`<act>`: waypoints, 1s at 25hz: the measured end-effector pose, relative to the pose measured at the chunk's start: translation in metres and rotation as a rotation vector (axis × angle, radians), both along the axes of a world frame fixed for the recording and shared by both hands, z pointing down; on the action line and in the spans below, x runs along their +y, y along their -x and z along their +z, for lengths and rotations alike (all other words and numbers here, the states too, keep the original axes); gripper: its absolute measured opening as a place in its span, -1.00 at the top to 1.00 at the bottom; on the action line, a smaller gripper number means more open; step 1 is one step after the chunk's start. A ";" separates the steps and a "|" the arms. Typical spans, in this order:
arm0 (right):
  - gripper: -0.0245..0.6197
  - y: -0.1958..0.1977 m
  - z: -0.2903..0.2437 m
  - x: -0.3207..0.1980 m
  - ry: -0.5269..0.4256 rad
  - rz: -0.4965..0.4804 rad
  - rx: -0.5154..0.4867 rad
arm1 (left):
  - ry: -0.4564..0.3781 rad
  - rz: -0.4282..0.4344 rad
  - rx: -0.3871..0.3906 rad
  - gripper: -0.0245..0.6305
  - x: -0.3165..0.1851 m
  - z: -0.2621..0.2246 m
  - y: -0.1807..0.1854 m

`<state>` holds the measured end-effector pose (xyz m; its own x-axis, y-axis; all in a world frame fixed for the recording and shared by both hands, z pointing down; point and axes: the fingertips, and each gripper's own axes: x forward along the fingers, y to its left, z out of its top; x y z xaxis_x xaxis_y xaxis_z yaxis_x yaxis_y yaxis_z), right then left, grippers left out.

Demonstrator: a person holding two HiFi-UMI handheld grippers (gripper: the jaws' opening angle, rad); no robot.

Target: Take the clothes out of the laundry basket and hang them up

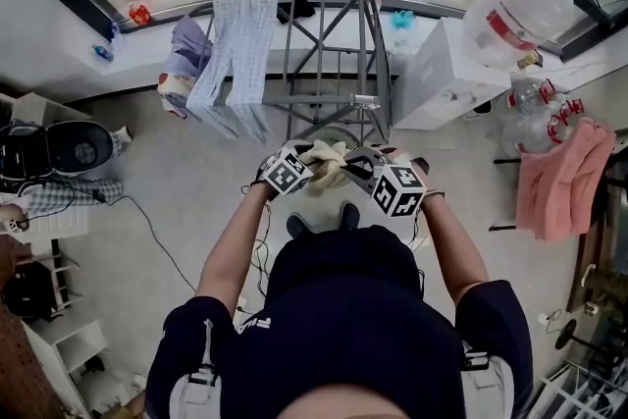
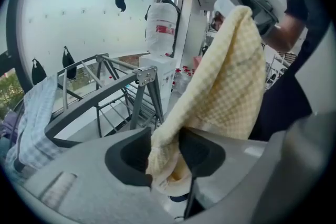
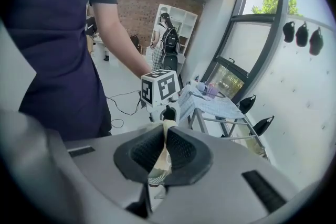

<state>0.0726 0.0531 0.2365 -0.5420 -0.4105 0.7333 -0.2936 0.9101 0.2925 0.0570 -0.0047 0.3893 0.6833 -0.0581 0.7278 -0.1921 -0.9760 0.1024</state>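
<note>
While the yellow checked cloth (image 2: 226,76) hangs in the air just in front of the drying rack (image 2: 146,76), the left hand-held gripper (image 2: 164,149) pinches a bunched fold of it and the right hand-held gripper (image 3: 164,152) is clamped almost flat on a thin edge.

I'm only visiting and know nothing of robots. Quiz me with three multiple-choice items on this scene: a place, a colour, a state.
1. Where does the blue-and-white garment hang? A. drying rack B. floor C. chair
2. What colour is the checked cloth? A. red B. yellow C. black
3. The right gripper's jaws are: A. wide open B. shut, empty C. shut on the cloth
Answers: A, it drapes over the rack's rail. B, pale yellow checks show. C, the cloth sits pinched between them.
</note>
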 end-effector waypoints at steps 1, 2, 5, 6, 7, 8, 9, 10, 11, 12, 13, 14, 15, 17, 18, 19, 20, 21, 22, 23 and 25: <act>0.88 -0.001 0.001 -0.001 0.000 0.007 0.003 | -0.006 -0.031 0.004 0.54 -0.004 -0.001 0.003; 0.88 -0.003 0.002 -0.003 0.001 0.014 0.003 | -0.010 -0.064 0.009 0.71 -0.009 -0.003 0.007; 0.88 -0.005 0.003 -0.008 0.001 0.029 -0.007 | -0.001 -0.111 0.012 0.81 -0.016 -0.005 0.012; 0.88 -0.005 0.004 -0.009 0.004 0.033 -0.011 | -0.007 -0.118 0.009 0.81 -0.017 -0.006 0.014; 0.88 -0.005 0.005 -0.010 0.009 0.041 -0.017 | -0.019 -0.135 0.007 0.82 -0.019 -0.007 0.017; 0.88 -0.006 0.007 -0.011 0.015 0.055 -0.023 | -0.031 -0.168 0.012 0.82 -0.023 -0.012 0.021; 0.88 -0.010 0.009 -0.014 0.022 0.075 -0.030 | -0.037 -0.218 0.030 0.82 -0.029 -0.019 0.026; 0.87 -0.016 0.011 -0.017 0.027 0.103 -0.037 | -0.032 -0.286 0.063 0.82 -0.036 -0.030 0.031; 0.87 -0.024 0.015 -0.020 0.028 0.136 -0.041 | -0.017 -0.366 0.111 0.83 -0.043 -0.043 0.036; 0.87 -0.031 0.019 -0.023 0.025 0.168 -0.043 | 0.005 -0.448 0.168 0.82 -0.049 -0.059 0.042; 0.87 -0.038 0.025 -0.025 0.024 0.195 -0.042 | 0.023 -0.516 0.225 0.83 -0.053 -0.076 0.047; 0.87 -0.042 0.030 -0.026 0.027 0.215 -0.043 | 0.024 -0.561 0.271 0.83 -0.055 -0.094 0.050; 0.87 -0.044 0.035 -0.026 0.035 0.229 -0.052 | 0.003 -0.584 0.300 0.83 -0.056 -0.110 0.051; 0.87 -0.043 0.039 -0.025 0.059 0.249 -0.103 | -0.065 -0.601 0.324 0.83 -0.057 -0.139 0.050; 0.87 -0.041 0.039 -0.025 0.069 0.260 -0.139 | -0.088 -0.609 0.335 0.83 -0.058 -0.151 0.049; 0.87 -0.039 0.038 -0.027 0.074 0.274 -0.178 | -0.100 -0.621 0.350 0.83 -0.059 -0.163 0.047; 0.87 -0.038 0.036 -0.030 0.071 0.293 -0.218 | -0.108 -0.630 0.365 0.82 -0.060 -0.174 0.045; 0.87 -0.038 0.034 -0.034 0.061 0.318 -0.257 | -0.117 -0.632 0.377 0.83 -0.061 -0.185 0.042; 0.86 -0.039 0.032 -0.039 0.048 0.349 -0.295 | -0.133 -0.627 0.385 0.83 -0.061 -0.197 0.038; 0.84 -0.039 0.032 -0.042 0.042 0.383 -0.334 | -0.153 -0.619 0.388 0.82 -0.061 -0.209 0.034; 0.62 -0.039 0.037 -0.046 0.068 0.455 -0.413 | -0.194 -0.622 0.390 0.83 -0.063 -0.231 0.028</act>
<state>0.1114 0.0070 0.2740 -0.5680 -0.6273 0.5328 -0.7334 0.6795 0.0181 0.0294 -0.0679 0.1585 0.6888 -0.6188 0.3777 -0.6977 -0.7074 0.1135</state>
